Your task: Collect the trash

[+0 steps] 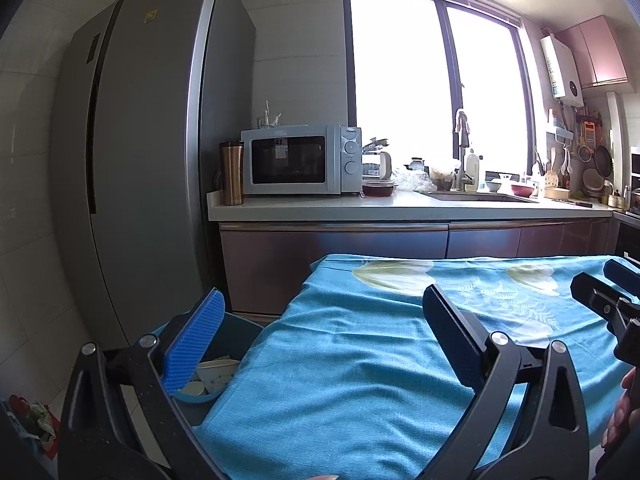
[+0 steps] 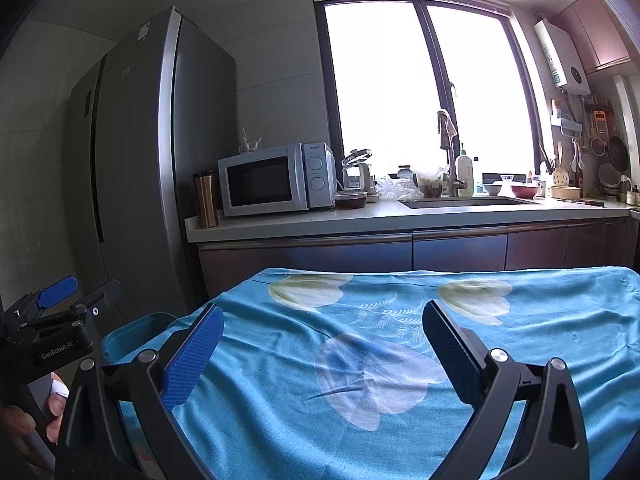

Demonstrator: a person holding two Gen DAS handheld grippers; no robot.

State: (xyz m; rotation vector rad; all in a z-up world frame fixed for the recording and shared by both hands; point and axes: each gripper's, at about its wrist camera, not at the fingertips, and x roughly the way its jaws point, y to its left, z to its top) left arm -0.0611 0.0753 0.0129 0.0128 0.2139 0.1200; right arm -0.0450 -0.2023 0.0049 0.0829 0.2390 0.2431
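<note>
Left gripper [image 1: 324,336]: I see its jaws spread wide, holding nothing, above the cloth's left edge.
Right gripper [image 2: 324,344]: I see it wide open too, empty, over the cloth [image 2: 360,360].
Bin [image 1: 224,364]: blue, just beside the table's left edge, below my left finger [image 1: 192,344]; pale trash [image 1: 212,376] lies inside.
Cloth: I see no loose trash on it.
Hand [image 2: 24,420]: grips the left handle.

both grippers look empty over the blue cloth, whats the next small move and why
Probably pull both back and stop. The left gripper and right gripper are open and hold nothing, the blue tablecloth shows no loose trash in either view, and the blue bin at the table's left edge already holds pale scraps. Anything beyond the frames cannot be judged.
</note>
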